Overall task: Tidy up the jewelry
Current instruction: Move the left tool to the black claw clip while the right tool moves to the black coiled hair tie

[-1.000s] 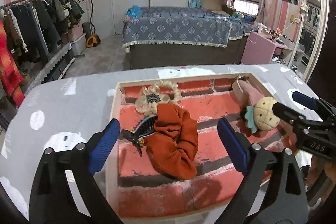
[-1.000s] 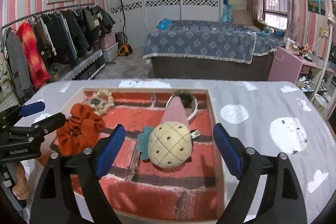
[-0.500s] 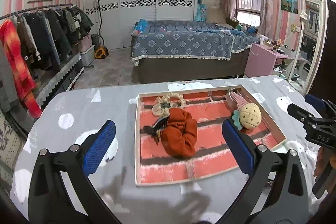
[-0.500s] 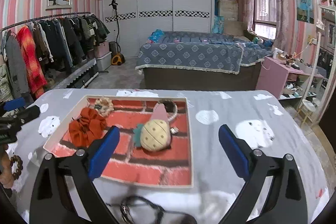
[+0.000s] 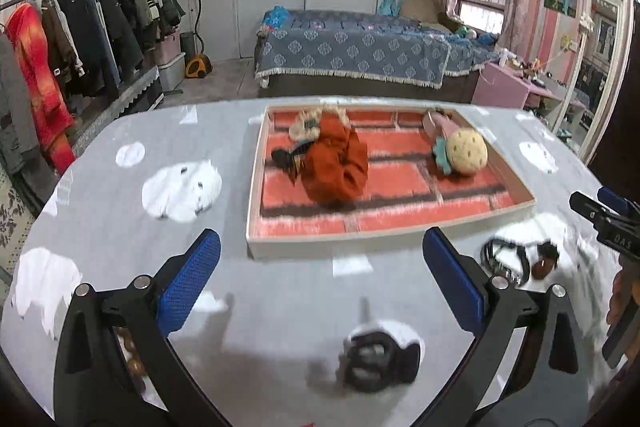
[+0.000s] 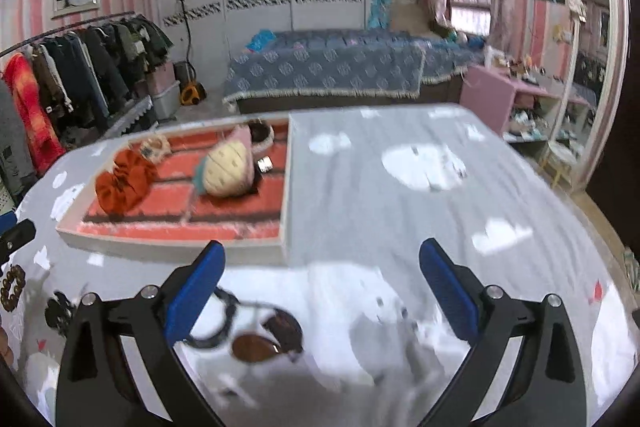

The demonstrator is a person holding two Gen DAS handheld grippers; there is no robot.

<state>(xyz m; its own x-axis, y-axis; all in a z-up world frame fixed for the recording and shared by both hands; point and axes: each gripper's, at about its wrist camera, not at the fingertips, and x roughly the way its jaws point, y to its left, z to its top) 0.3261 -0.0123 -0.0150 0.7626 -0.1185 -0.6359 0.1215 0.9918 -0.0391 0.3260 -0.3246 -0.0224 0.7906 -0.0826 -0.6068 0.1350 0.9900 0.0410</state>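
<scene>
A shallow tray [image 5: 386,235] with a red brick-pattern floor lies on the table. In it are an orange scrunchie [image 5: 334,163], a cream scrunchie [image 5: 308,121], a black hair clip [image 5: 285,158] and a pineapple plush hair piece [image 5: 466,151]. My left gripper [image 5: 320,247] hangs open in front of the tray, above a blurred black item [image 5: 372,355]. My right gripper [image 6: 322,251] is open too, with nothing between its fingers, over sunglasses [image 6: 264,341] and a black cord [image 6: 222,319]. A brown bead bracelet [image 6: 11,287] lies at the far left.
The grey cloth with white cloud prints [image 6: 424,163] covers the table to the right of the tray [image 6: 287,187]. The left gripper's tip [image 6: 16,239] shows at that view's left edge. Behind the table are a bed [image 5: 360,47] and a clothes rack [image 5: 60,35].
Both grippers have drawn back from over the tray toward the table's near side. The tray now looks smaller, and loose items on the cloth have come into view.
</scene>
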